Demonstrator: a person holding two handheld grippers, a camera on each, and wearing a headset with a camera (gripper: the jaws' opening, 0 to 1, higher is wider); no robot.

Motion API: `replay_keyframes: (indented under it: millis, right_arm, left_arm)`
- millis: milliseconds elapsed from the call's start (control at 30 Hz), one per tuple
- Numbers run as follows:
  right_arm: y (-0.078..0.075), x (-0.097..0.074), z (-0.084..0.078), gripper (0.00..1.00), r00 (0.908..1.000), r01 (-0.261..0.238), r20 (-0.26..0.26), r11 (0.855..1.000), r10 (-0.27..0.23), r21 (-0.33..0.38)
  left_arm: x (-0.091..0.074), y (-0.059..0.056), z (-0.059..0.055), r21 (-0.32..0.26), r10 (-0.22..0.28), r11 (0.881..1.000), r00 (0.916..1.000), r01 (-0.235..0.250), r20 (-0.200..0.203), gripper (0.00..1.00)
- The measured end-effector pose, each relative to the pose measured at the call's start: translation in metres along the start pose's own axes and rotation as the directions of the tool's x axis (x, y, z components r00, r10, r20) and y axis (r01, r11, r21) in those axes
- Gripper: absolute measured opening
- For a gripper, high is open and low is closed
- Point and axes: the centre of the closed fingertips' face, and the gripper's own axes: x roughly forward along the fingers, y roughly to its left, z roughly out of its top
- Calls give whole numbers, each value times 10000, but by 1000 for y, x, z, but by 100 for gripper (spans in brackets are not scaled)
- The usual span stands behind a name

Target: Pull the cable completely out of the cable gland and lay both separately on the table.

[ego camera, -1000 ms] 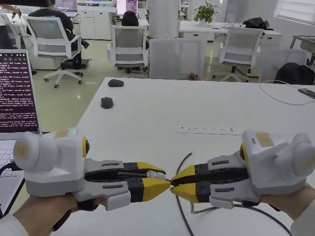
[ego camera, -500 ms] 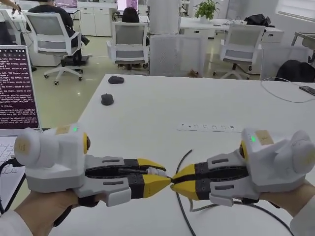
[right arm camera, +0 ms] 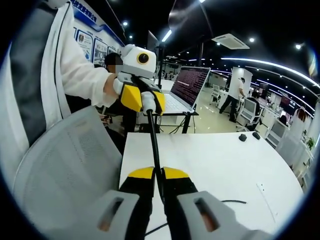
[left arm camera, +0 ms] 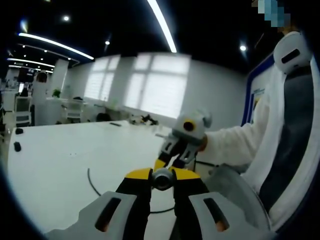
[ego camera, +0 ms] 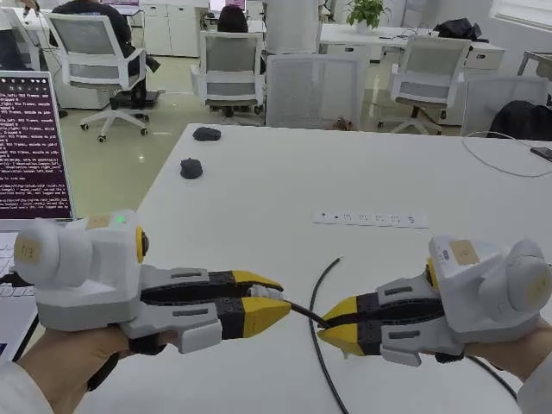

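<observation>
The big white table (ego camera: 388,181) is lying under both tools. Above its near edge, the white and yellow left gripper (ego camera: 280,304) and the matching white and yellow right gripper (ego camera: 326,326) are now sitting apart. A moment ago their tips were almost touching. The thin black cable (ego camera: 304,310) is stretching straight across the gap, with the right gripper's jaws pinching it tight. The rest is trailing in a curve on the table. The small round silver cable gland (left arm camera: 162,178) is sitting squeezed in the left gripper's jaws, with the cable still going into it.
</observation>
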Motion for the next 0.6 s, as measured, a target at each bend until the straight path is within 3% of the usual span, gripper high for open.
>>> replay_keyframes:
  millis: [300, 400, 600]
  right_arm:
    - [-6, 1, -26, 3, 9986, 124, -510, 9996, -111, 243]
    - [-10, 0, -41, 3, 9961, 235, -854, 9989, -200, 402]
    - [-22, 0, -64, 4, 9877, 790, -1403, 9946, -689, 680]
  left_arm:
    - [-1, 4, -3, -57, 85, 9999, 10000, -85, -4, 16]
    - [-3, 7, -2, -153, 150, 9998, 9998, -149, 105, 16]
    - [-7, 10, -3, -281, 231, 9994, 9995, -225, 218, 16]
